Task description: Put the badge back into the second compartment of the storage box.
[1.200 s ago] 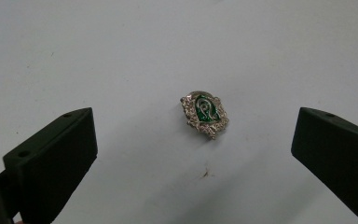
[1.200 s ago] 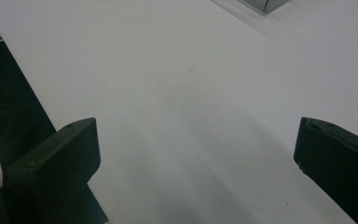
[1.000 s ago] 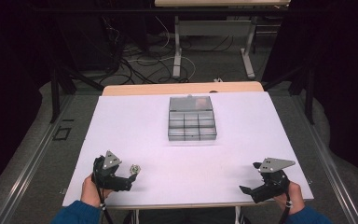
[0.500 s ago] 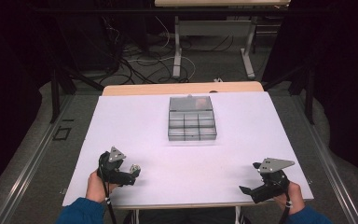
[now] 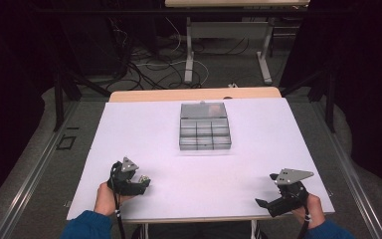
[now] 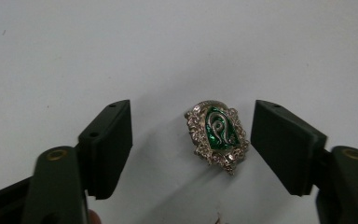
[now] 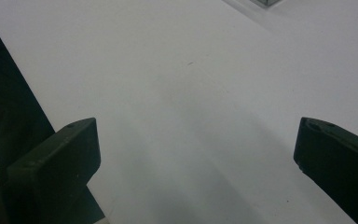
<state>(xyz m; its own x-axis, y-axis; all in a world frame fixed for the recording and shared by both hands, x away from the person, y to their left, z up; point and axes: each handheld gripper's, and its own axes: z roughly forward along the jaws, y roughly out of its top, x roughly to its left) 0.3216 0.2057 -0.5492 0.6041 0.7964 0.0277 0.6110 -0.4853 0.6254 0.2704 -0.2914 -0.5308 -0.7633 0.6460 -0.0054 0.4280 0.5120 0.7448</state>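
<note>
Green enamel with a silver snake, framed in ornate silver metal: that is the small crest-shaped badge (image 6: 217, 136) lying flat on the white counter (image 5: 258, 149), near its near-left corner. In the left gripper view it sits between the two black jaws of the left tongs (image 6: 191, 144), closer to the right jaw, with bare counter showing on both sides, so neither pad touches it. Those jaws have just been closing around it. In the high view the left tongs (image 5: 142, 182) hang low over the badge (image 5: 143, 179), held by a hand in a blue sleeve (image 5: 87, 226). The right tongs (image 5: 261, 203) rest at the near-right edge, jaws wide apart over bare counter. A clear compartment box (image 5: 204, 126) stands well apart, toward the far middle.
</note>
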